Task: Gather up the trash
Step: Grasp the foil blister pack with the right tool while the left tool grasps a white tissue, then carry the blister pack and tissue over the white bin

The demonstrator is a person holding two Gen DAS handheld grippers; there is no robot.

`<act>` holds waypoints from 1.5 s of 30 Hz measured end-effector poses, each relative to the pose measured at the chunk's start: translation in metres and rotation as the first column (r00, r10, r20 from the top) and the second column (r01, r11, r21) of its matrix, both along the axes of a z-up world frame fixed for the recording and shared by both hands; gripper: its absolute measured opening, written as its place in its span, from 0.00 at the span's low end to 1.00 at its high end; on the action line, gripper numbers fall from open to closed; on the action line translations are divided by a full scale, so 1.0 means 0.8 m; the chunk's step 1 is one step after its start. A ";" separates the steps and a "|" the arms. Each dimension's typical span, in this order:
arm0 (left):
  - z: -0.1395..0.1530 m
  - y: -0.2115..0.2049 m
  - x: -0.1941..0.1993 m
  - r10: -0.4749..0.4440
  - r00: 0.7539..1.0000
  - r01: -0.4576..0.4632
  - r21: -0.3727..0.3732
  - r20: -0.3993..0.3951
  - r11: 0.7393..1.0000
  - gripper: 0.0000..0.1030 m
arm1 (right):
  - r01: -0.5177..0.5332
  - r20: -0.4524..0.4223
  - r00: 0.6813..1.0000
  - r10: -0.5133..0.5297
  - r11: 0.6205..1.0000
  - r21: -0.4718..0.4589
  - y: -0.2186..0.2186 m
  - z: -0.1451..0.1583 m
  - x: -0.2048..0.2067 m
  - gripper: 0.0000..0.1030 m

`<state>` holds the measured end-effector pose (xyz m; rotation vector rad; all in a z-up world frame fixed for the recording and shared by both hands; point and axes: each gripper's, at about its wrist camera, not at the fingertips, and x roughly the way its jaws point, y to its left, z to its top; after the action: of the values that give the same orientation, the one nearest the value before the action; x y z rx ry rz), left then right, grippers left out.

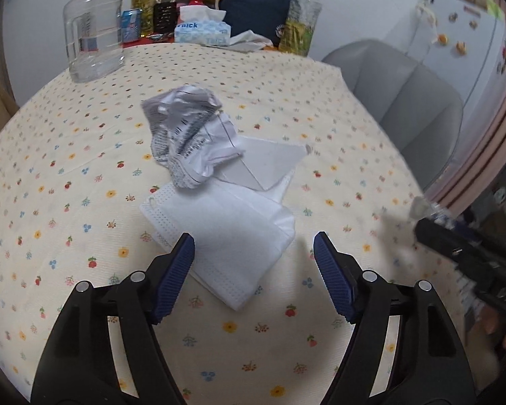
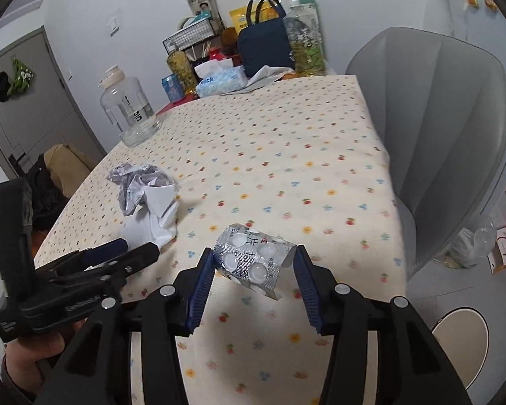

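Observation:
A crumpled printed paper [image 1: 189, 135] lies mid-table on a clear plastic wrapper [image 1: 266, 165] and a white face mask [image 1: 226, 236]. My left gripper [image 1: 254, 249] is open, its blue pads either side of the mask's near end, just above it. In the right wrist view my right gripper [image 2: 254, 260] is shut on a silver blister pack [image 2: 253, 261], held bent between the pads above the table. The paper [image 2: 141, 185], the mask [image 2: 151, 226] and the left gripper [image 2: 131, 253] show at its left.
The flowered tablecloth [image 1: 67, 202] covers the table. A clear water jug [image 1: 92, 33], tissue box [image 1: 202, 30], navy bag [image 1: 256, 10] and bottles stand at the far edge. A grey chair [image 2: 438, 128] stands at the right side. A white bin [image 2: 462, 341] is on the floor.

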<state>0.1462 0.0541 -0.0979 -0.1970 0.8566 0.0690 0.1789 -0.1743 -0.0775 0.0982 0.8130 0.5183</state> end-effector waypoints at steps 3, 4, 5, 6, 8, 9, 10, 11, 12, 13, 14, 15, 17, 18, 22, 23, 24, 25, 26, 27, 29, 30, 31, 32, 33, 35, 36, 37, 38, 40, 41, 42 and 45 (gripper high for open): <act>0.000 -0.011 0.002 0.004 0.999 -0.001 0.102 -0.032 0.995 0.50 | 0.017 -0.006 1.000 -0.017 1.000 0.016 -0.016 -0.001 0.001 0.47; 0.000 -0.011 0.002 0.006 0.999 -0.001 0.121 -0.036 0.993 0.44 | 0.023 -0.011 1.000 -0.023 0.999 0.022 -0.020 -0.002 0.002 0.47; 0.000 -0.010 0.000 0.003 0.999 0.002 0.143 -0.040 0.990 0.40 | 0.028 -0.012 1.000 -0.027 0.999 0.024 -0.022 -0.003 0.003 0.47; 0.001 -0.008 -0.002 0.000 0.999 0.006 0.152 -0.041 0.988 0.28 | 0.032 -0.014 0.999 -0.031 0.999 0.027 -0.024 -0.003 0.004 0.47; 0.005 0.009 -0.010 0.030 0.999 -0.027 0.103 -0.036 0.994 0.07 | 0.032 -0.013 0.999 -0.031 0.999 0.036 -0.024 -0.001 0.005 0.47; 0.009 0.018 -0.017 0.032 0.999 -0.032 0.047 -0.013 0.998 0.06 | 0.032 -0.008 0.999 -0.031 0.999 0.039 -0.025 0.000 0.004 0.47; 0.016 0.023 -0.025 0.021 1.000 -0.022 0.012 0.016 1.000 0.06 | 0.032 -0.004 0.999 -0.032 0.999 0.041 -0.025 0.001 0.003 0.47; 0.025 0.027 -0.033 0.011 0.999 -0.010 -0.007 0.043 1.000 0.06 | 0.031 0.001 1.000 -0.031 0.998 0.046 -0.025 0.002 0.003 0.47; 0.034 0.030 -0.039 0.010 0.998 -0.008 -0.026 0.063 1.000 0.05 | 0.030 0.002 1.000 -0.031 0.998 0.049 -0.024 0.002 0.002 0.47; 0.044 0.034 -0.045 0.012 0.996 -0.008 -0.044 0.084 0.999 0.05 | 0.031 0.001 1.000 -0.031 0.998 0.050 -0.024 0.001 0.001 0.47; 0.057 0.036 -0.051 0.014 0.994 -0.008 -0.054 0.110 0.999 0.05 | 0.031 -0.001 1.000 -0.031 0.998 0.054 -0.024 0.001 0.001 0.47; 0.068 0.036 -0.055 0.014 0.991 -0.007 -0.053 0.132 0.999 0.05 | 0.031 -0.002 1.000 -0.031 0.998 0.060 -0.025 0.001 0.001 0.47; 0.085 0.032 -0.059 0.002 0.987 0.007 -0.057 0.162 0.998 0.05 | 0.030 0.004 1.000 -0.030 0.997 0.066 -0.028 0.004 -0.001 0.47; 0.092 0.029 -0.060 -0.003 0.985 0.013 -0.056 0.174 0.998 0.05 | 0.031 0.008 0.999 -0.031 0.997 0.068 -0.030 0.006 -0.001 0.47; 0.110 0.012 -0.060 -0.027 0.978 0.036 -0.043 0.207 0.998 0.05 | 0.048 0.029 0.998 -0.050 0.996 0.081 -0.047 0.017 -0.005 0.47; 0.112 0.007 -0.059 -0.032 0.977 0.042 -0.043 0.208 0.998 0.05 | 0.057 0.034 0.998 -0.060 0.995 0.087 -0.054 0.020 -0.006 0.47; 0.113 0.003 -0.056 -0.039 0.977 0.049 -0.043 0.210 0.998 0.05 | 0.064 0.037 0.997 -0.068 0.994 0.092 -0.059 0.022 -0.007 0.47; 0.114 -0.003 -0.053 -0.048 0.976 0.058 -0.043 0.211 0.997 0.05 | 0.071 0.039 0.996 -0.075 0.993 0.097 -0.065 0.024 -0.008 0.47; 0.115 -0.010 -0.049 -0.060 0.975 0.070 -0.039 0.212 0.997 0.05 | 0.078 0.042 0.996 -0.083 0.992 0.103 -0.072 0.025 -0.010 0.47; 0.116 -0.019 -0.044 -0.073 0.974 0.082 -0.034 0.213 0.996 0.05 | 0.085 0.046 0.995 -0.090 0.990 0.110 -0.079 0.027 -0.012 0.47; 0.115 -0.038 -0.031 -0.098 0.973 0.107 -0.033 0.209 0.994 0.05 | 0.107 0.051 0.992 -0.114 0.986 0.127 -0.096 0.029 -0.016 0.47; 0.113 -0.048 -0.026 -0.110 0.972 0.120 -0.038 0.206 0.992 0.05 | 0.116 0.051 0.991 -0.124 0.984 0.133 -0.104 0.030 -0.017 0.47; 0.111 -0.058 -0.021 -0.123 0.971 0.133 -0.039 0.203 0.990 0.05 | 0.126 0.053 0.990 -0.134 0.983 0.137 -0.112 0.030 -0.018 0.47; 0.109 -0.073 -0.014 -0.144 0.969 0.153 -0.034 0.199 0.988 0.05 | 0.138 0.058 0.987 -0.147 0.981 0.136 -0.123 0.032 -0.019 0.47; 0.108 -0.085 -0.008 -0.160 0.968 0.169 -0.030 0.195 0.985 0.05 | 0.154 0.062 0.985 -0.164 0.979 0.133 -0.135 0.033 -0.020 0.47; 0.103 -0.108 0.003 -0.188 0.964 0.198 -0.031 0.188 0.980 0.05 | 0.195 0.060 0.977 -0.204 0.972 0.127 -0.160 0.032 -0.021 0.47; 0.101 -0.117 0.009 -0.199 0.963 0.209 -0.037 0.184 0.977 0.05 | 0.221 0.054 0.972 -0.229 0.967 0.125 -0.175 0.031 -0.021 0.47; 0.099 -0.127 0.016 -0.209 0.961 0.221 -0.047 0.181 0.974 0.05 | 0.238 0.051 0.968 -0.246 0.963 0.123 -0.184 0.030 -0.021 0.47; 0.097 -0.135 0.020 -0.218 0.960 0.231 -0.052 0.178 0.972 0.05 | 0.262 0.048 0.962 -0.269 0.958 0.121 -0.198 0.029 -0.022 0.47; 0.093 -0.159 0.032 -0.253 0.953 0.265 -0.057 0.166 0.962 0.05 | 0.288 0.051 0.954 -0.295 0.951 0.117 -0.218 0.027 -0.025 0.47; 0.092 -0.168 0.036 -0.268 0.950 0.280 -0.056 0.162 0.958 0.05 | 0.304 0.052 0.949 -0.311 0.946 0.113 -0.231 0.025 -0.028 0.47; 0.090 -0.182 0.040 -0.290 0.944 0.301 -0.052 0.158 0.952 0.05 | 0.317 0.050 0.945 -0.323 0.942 0.110 -0.241 0.023 -0.029 0.47; 0.084 -0.214 0.050 -0.339 0.930 0.349 -0.049 0.144 0.936 0.05 | 0.370 0.032 0.927 -0.374 0.924 0.099 -0.275 0.010 -0.032 0.47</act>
<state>0.1859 -0.1167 -0.0305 -0.1163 0.7497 -0.3028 0.1537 -0.3943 -0.0694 0.3172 0.6998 0.1959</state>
